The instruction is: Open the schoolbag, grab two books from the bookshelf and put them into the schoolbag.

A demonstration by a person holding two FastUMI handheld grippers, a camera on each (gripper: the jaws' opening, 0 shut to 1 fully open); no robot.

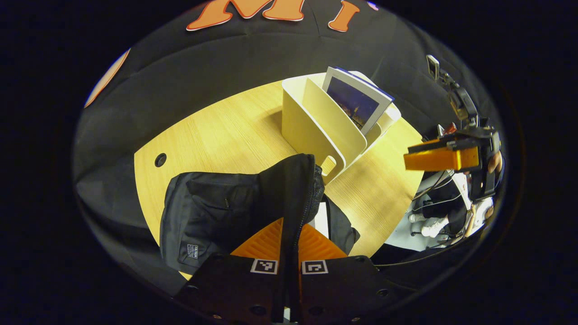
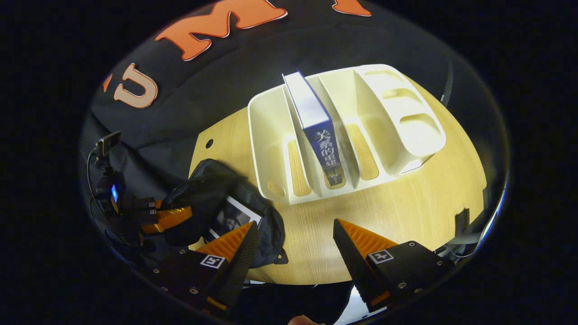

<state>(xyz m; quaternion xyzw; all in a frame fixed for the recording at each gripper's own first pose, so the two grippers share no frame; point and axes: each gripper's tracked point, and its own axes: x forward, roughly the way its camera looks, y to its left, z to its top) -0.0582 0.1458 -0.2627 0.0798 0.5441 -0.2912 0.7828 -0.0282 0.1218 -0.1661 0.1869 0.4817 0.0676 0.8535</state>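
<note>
Wooden table (image 2: 406,212), left tool (image 1: 289,234) clenched on schoolbag (image 1: 212,207) flap, right tool (image 2: 293,246) released, book (image 2: 316,122) in bookshelf (image 2: 402,122)

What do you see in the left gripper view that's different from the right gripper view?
Left gripper view: the left tongs pinching a flap of the schoolbag, and the picture cover of the standing book.
Right gripper view: the right tongs open and holding nothing, the standing book's spine, and another book lying inside the open schoolbag.
Both: the black schoolbag, the cream bookshelf and the wooden table.
</note>
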